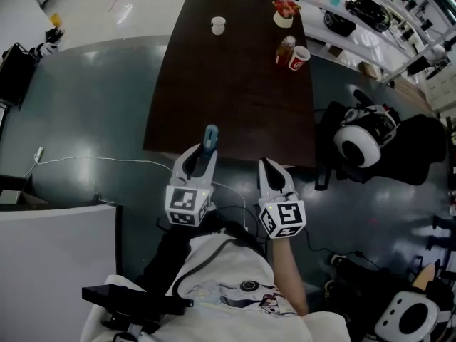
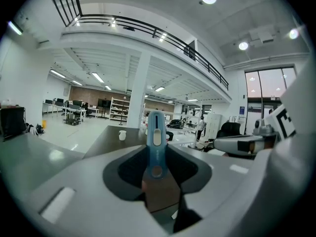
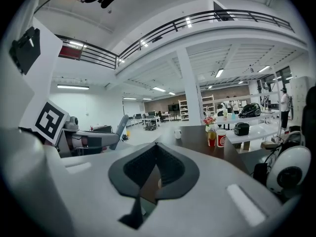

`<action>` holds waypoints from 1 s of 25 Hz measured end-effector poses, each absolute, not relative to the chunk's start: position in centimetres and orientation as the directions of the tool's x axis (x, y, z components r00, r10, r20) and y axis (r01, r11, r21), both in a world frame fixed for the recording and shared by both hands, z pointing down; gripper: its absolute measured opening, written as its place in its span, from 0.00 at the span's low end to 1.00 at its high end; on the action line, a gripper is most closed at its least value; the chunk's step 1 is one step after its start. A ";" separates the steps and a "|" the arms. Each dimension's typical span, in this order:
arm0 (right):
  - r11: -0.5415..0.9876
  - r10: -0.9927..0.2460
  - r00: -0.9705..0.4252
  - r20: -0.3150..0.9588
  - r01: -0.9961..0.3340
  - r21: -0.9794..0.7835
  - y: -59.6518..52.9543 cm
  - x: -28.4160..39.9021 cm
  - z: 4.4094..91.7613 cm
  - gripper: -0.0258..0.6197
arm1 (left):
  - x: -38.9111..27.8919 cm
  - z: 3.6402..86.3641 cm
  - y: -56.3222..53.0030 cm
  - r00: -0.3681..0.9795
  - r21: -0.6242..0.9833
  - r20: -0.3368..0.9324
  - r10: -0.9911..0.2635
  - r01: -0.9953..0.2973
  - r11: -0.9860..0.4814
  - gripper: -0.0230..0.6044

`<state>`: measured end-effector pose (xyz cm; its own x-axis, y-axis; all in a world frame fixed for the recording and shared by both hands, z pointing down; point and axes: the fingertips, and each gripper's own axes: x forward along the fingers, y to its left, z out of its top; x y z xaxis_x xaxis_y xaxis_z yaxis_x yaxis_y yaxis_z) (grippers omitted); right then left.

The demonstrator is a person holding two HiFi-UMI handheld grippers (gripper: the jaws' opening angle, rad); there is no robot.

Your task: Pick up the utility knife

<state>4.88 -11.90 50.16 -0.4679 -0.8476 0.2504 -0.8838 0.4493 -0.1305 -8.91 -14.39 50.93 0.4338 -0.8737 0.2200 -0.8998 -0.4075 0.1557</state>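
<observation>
Left gripper view: utility knife (image 2: pixel 156 132) pinched btwn left gripper (image 1: pixel 205 154) jaws, blue body poking fwd, off the table (image 1: pixel 235 84). Gripped at its rear end, prob. for a steady carry. Right gripper (image 3: pixel 154 149) pressed together, empty, alongside.

Dark table (image 1: pixel 235 84) with white cup (image 1: pixel 218 25), red cup (image 1: pixel 299 58), bottle (image 1: pixel 286 48), flower pot (image 1: pixel 284 13)
</observation>
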 end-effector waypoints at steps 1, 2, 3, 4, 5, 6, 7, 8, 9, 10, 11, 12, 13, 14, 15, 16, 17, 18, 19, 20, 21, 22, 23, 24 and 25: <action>0.453 -0.846 -0.472 0.247 -0.882 -0.132 -11.6 5.0 50.1 0.04 | -8.7 50.9 -14.1 0.431 0.155 0.221 -0.875 -0.901 -0.405 0.23; 0.456 -0.846 -0.475 0.244 -0.880 -0.133 -11.3 5.1 50.0 0.04 | -8.5 50.8 -13.8 0.430 0.153 0.220 -0.876 -0.902 -0.404 0.23; 0.458 -0.845 -0.477 0.241 -0.879 -0.134 -11.0 5.3 49.9 0.04 | -8.1 50.6 -13.5 0.429 0.151 0.217 -0.877 -0.902 -0.404 0.23; 0.459 -0.845 -0.479 0.238 -0.878 -0.135 -10.6 5.5 49.9 0.04 | -7.8 50.5 -13.2 0.429 0.147 0.214 -0.878 -0.902 -0.405 0.23; 0.460 -0.845 -0.480 0.236 -0.877 -0.136 -10.1 5.7 49.9 0.04 | -7.5 50.3 -12.8 0.428 0.143 0.211 -0.879 -0.903 -0.406 0.23; 0.462 -0.845 -0.482 0.233 -0.876 -0.136 -9.7 6.0 49.8 0.04 | -7.2 50.2 -12.3 0.427 0.139 0.209 -0.880 -0.904 -0.405 0.23; 0.464 -0.845 -0.484 0.229 -0.875 -0.135 -9.2 6.2 49.7 0.04 | -6.9 50.0 -11.8 0.424 0.136 0.207 -0.882 -0.905 -0.404 0.23; 0.467 -0.845 -0.486 0.224 -0.874 -0.134 -8.7 6.5 49.4 0.04 | -6.7 49.8 -11.2 0.421 0.135 0.205 -0.884 -0.906 -0.400 0.23; 0.469 -0.845 -0.488 0.219 -0.873 -0.134 -8.1 6.7 49.2 0.04 | -6.5 49.7 -10.6 0.416 0.134 0.205 -0.886 -0.908 -0.396 0.23; 0.471 -0.845 -0.490 0.215 -0.872 -0.134 -7.5 7.0 49.0 0.04 | -6.2 49.6 -10.0 0.411 0.133 0.207 -0.888 -0.911 -0.391 0.23; 0.472 -0.845 -0.491 0.211 -0.871 -0.135 -6.9 7.4 48.9 0.04 | -6.0 49.5 -9.2 0.407 0.131 0.208 -0.890 -0.913 -0.387 0.23; 0.473 -0.845 -0.492 0.209 -0.871 -0.136 -6.3 7.7 48.8 0.04 | -5.8 49.5 -8.4 0.402 0.128 0.209 -0.891 -0.915 -0.383 0.23; 0.474 -0.845 -0.493 0.206 -0.870 -0.137 -5.7 8.0 48.8 0.04 | -5.6 49.4 -7.7 0.398 0.125 0.210 -0.893 -0.917 -0.379 0.23; 0.475 -0.845 -0.494 0.202 -0.869 -0.138 -5.1 8.3 48.7 0.04 | -5.4 49.4 -6.9 0.393 0.120 0.212 -0.895 -0.919 -0.375 0.23; 0.476 -0.846 -0.495 0.198 -0.868 -0.139 -4.6 8.5 48.5 0.04 | -5.3 49.3 -6.2 0.389 0.114 0.215 -0.896 -0.921 -0.373 0.23; 0.475 -0.847 -0.495 0.194 -0.868 -0.142 -4.1 8.7 48.4 0.04 | -5.2 49.2 -5.4 0.386 0.107 0.218 -0.896 -0.922 -0.371 0.23; 0.473 -0.848 -0.494 0.192 -0.869 -0.146 -3.6 8.9 48.1 0.04 | -5.1 49.1 -4.6 0.383 0.103 0.222 -0.897 -0.924 -0.369 0.23; 0.471 -0.849 -0.493 0.190 -0.869 -0.150 -3.2 9.0 47.8 0.04 | -5.1 48.8 -3.9 0.380 0.101 0.225 -0.897 -0.925 -0.367 0.23; 0.470 -0.850 -0.493 0.187 -0.869 -0.153 -2.8 9.0 47.5 0.04 | -5.2 48.6 -3.3 0.377 0.099 0.228 -0.898 -0.926 -0.363 0.23; 0.470 -0.850 -0.493 0.183 -0.869 -0.156 -2.5 9.0 47.2 0.04 | -5.2 48.4 -2.8 0.374 0.098 0.228 -0.899 -0.928 -0.361 0.23; 0.471 -0.851 -0.494 0.178 -0.868 -0.156 -2.2 8.9 47.0 0.04 | -5.1 48.3 -2.4 0.372 0.098 0.227 -0.900 -0.928 -0.359 0.23; 0.473 -0.852 -0.495 0.171 -0.867 -0.155 -1.9 8.8 46.8 0.04 | -5.0 48.4 -2.2 0.372 0.098 0.225 -0.901 -0.928 -0.359 0.23; 0.476 -0.852 -0.497 0.166 -0.867 -0.151 -1.6 8.8 46.7 0.04 | -4.9 48.4 -1.9 0.373 0.099 0.220 -0.901 -0.928 -0.360 0.23; 0.477 -0.853 -0.497 0.160 -0.866 -0.146 -1.3 8.8 46.6 0.04 | -4.7 48.3 -1.8 0.376 0.100 0.215 -0.901 -0.927 -0.363 0.23; 0.478 -0.854 -0.496 0.155 -0.867 -0.141 -1.2 8.8 46.4 0.04 | -4.6 48.1 -1.7 0.379 0.098 0.209 -0.902 -0.925 -0.366 0.23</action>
